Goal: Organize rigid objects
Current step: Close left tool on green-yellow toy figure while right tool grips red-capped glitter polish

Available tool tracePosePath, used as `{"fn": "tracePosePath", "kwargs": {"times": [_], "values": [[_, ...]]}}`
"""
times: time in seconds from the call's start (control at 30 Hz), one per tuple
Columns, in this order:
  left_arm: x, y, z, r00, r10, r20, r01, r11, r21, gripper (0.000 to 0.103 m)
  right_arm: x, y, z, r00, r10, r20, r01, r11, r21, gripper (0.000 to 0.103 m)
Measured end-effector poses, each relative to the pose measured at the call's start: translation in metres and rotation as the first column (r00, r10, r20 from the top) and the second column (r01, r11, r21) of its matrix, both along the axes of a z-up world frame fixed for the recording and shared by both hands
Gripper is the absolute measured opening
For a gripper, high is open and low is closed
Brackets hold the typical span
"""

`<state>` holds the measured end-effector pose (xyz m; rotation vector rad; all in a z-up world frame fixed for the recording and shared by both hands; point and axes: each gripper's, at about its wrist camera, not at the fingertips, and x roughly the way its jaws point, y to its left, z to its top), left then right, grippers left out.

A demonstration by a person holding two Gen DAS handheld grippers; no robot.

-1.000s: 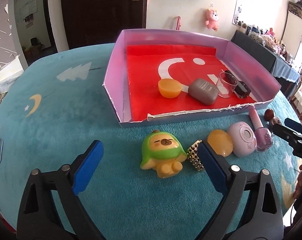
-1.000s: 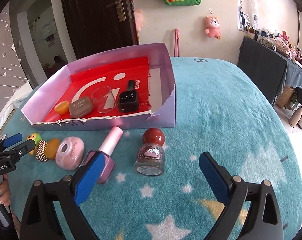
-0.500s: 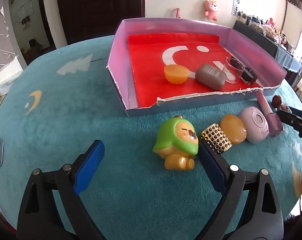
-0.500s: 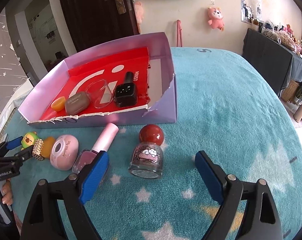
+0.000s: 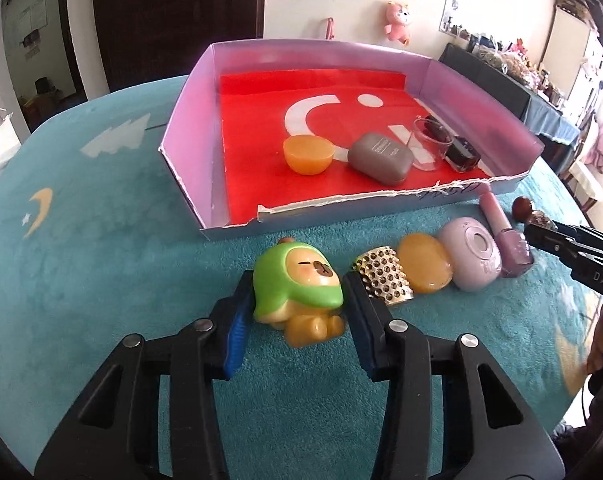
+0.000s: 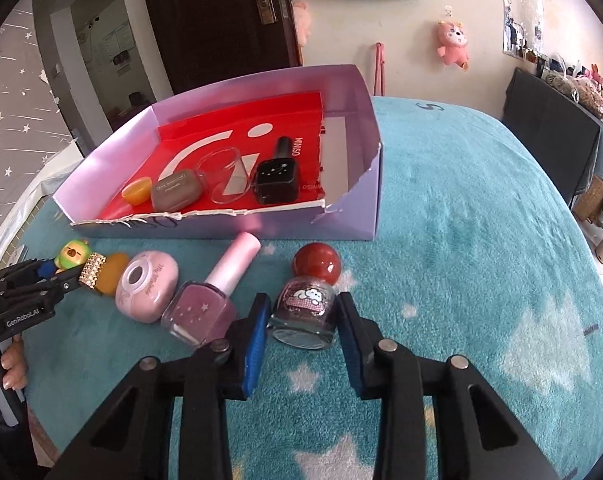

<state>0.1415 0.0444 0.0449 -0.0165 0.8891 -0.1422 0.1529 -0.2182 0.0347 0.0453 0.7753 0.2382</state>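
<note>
Teal star-patterned tabletop [image 5: 101, 248] is being viewed from the left wrist: the left tool [image 5: 297, 312], spread a second ago, is now being pressed onto the green bear figurine [image 5: 297, 284], lying just before the tray [image 5: 189, 132].

From the right wrist, the right tool [image 6: 301, 328], likewise narrowed, is being closed around the red-capped bottle [image 6: 307, 300]. Both objects are judged ready for lifting into the tray.
</note>
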Motion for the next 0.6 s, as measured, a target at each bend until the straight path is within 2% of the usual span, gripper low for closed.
{"fn": "tracePosePath", "kwargs": {"times": [0.27,0.6], "values": [[-0.009,0.001,0.01,1.0,-0.017,0.022,0.017,1.0,-0.022,0.041,-0.011,0.003,0.015,0.999,0.031,0.043,-0.031,0.999,0.017,0.036],[-0.015,0.002,0.003,1.0,-0.017,-0.007,0.017,1.0,-0.012,0.041,-0.017,0.005,0.003,0.999,0.046,0.004,-0.046,0.999,0.009,0.035]]}}
